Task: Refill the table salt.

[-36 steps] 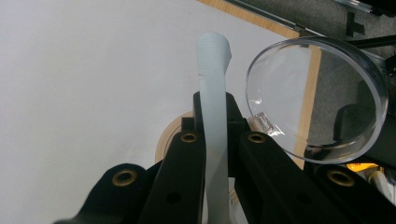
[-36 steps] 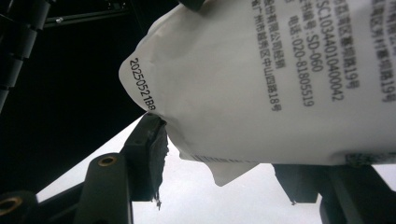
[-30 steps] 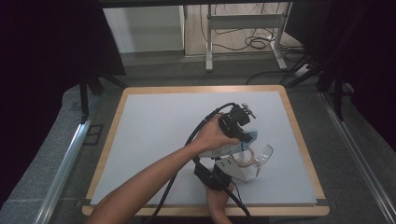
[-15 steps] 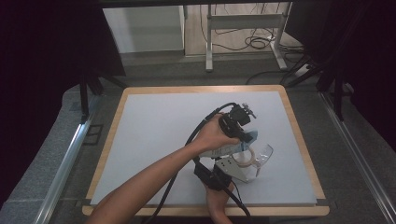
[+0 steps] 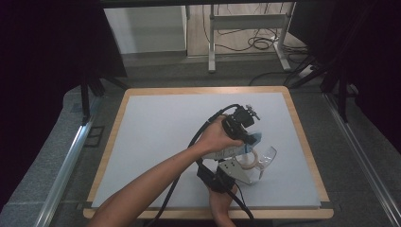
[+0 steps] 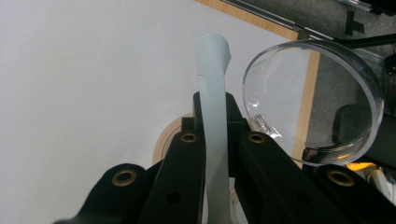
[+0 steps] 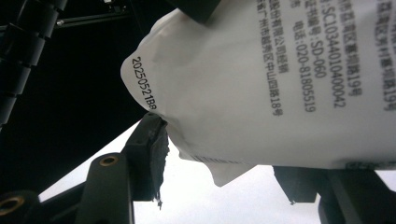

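Near the table's (image 5: 142, 156) right front corner, a soft, light pouch (image 7: 261, 79) is being pinched flat at its sealed edge by the left tongs (image 6: 215, 140), while the clear, slippery cup (image 5: 262, 161) is being gripped by the half-closed right tongs (image 5: 236, 171).

Landmark = clear cup (image 5: 261, 163), lying on its side on table (image 5: 156, 137), right of centre. Left gripper (image 5: 243, 124) just behind/above cup, w/ pouch (image 5: 231, 150) clamped, pouch hanging at cup's left. Right gripper (image 5: 227, 172) just in front-left of cup, under pouch
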Demonstrator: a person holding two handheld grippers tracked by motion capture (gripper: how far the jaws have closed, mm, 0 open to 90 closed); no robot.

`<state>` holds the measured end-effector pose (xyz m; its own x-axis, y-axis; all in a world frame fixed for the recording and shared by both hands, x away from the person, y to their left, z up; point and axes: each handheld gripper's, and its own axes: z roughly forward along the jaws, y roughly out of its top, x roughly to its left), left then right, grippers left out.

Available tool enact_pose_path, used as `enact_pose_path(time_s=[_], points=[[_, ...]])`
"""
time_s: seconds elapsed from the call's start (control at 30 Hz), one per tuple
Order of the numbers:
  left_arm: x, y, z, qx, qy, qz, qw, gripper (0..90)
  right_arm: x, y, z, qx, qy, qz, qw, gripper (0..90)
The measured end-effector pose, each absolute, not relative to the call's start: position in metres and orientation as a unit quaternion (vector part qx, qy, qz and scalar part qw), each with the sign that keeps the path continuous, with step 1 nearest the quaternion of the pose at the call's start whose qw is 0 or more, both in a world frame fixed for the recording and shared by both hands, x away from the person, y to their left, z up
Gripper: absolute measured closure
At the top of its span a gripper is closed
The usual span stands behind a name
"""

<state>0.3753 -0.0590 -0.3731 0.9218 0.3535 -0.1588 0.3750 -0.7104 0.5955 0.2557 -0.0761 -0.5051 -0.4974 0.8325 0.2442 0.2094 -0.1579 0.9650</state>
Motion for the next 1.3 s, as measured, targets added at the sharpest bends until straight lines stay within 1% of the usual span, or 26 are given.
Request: enact_pose_path(time_s=[1.3], points=[[0.3746,-0.0607,-0.3724,0.927,0.195,-0.015,0.321,90.0,0.2565,-0.0761,-0.5026,0.431,0.598,0.626,0.254,43.1]])
